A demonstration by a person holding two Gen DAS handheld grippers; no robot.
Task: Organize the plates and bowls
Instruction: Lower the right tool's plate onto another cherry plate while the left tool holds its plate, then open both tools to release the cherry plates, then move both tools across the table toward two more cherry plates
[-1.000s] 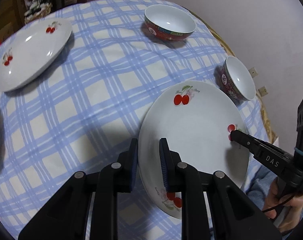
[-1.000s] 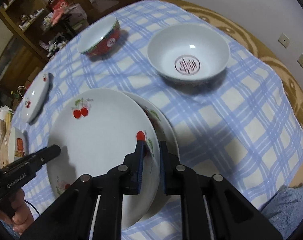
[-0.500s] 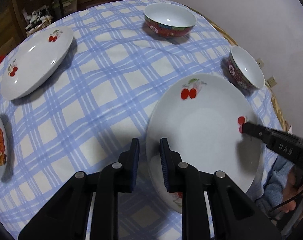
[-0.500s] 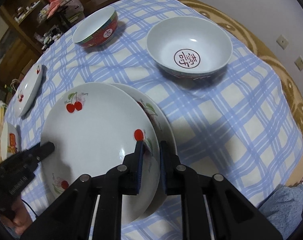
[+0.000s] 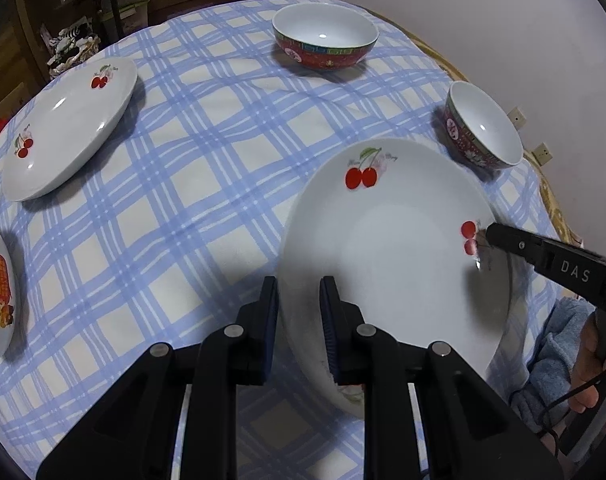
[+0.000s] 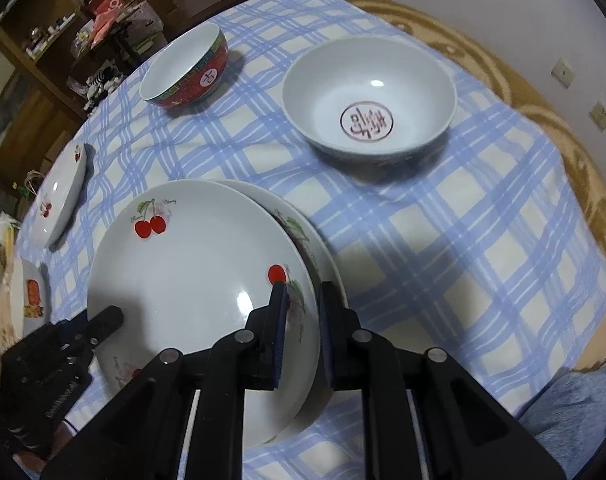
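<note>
Plate held: cherry plate gripped at two opposite rims, raised on a tilt above the checked tablecloth.
Left gripper: jaws nearly closed, pads either side of the plate's near-left rim; one finger under, one over.
Right gripper: jaws nearly closed on the opposite rim, beside the printed cherries; in the left view its finger shows at the plate's right edge.
Plate below: second plate lies flat on the cloth, directly under and a little right of the held one; only its right crescent shows.
Key relation: held plate sits over the lower plate but offset to the left of it, seen from the right wrist; the rims are not lined up.
Gap: the two plates are probably touching near the right gripper, but the view there is blocked by the fingers; cannot tell for sure.
Nearer hand: right gripper is closest to the lower plate's exposed rim; left gripper hangs over bare cloth.
Next move, as judged: shift the held plate right, level it, lower it to nest.
Risk: right lower finger may get caught between the two plates.
Others: third plate far left, red bowl, white bowl well apart.
</note>
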